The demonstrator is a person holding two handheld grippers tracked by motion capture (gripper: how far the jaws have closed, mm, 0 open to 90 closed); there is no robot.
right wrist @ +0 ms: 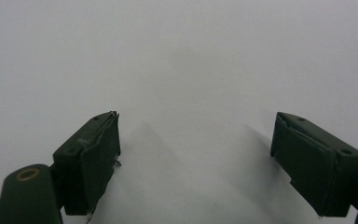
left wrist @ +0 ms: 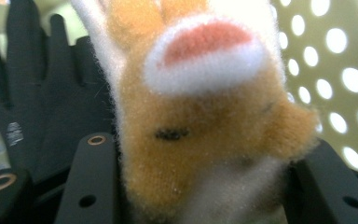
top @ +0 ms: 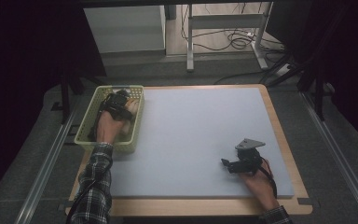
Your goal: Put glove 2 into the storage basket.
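Grey mat, left gripper in basket (plush toy between jaws).

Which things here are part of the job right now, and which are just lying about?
In the job:
- plush toy, between the left gripper fingers
- yellow basket holding it

Lying about:
- black glove in the basket
- right gripper, open over the grey mat

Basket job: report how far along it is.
Done: the left tool is down inside the yellow basket, its jaws around the orange-and-white plush toy. In hand: that toy; whether the pads press on it is unclear. Left: the toy and a black glove remain in the basket; the right tool rests open on the grey mat.
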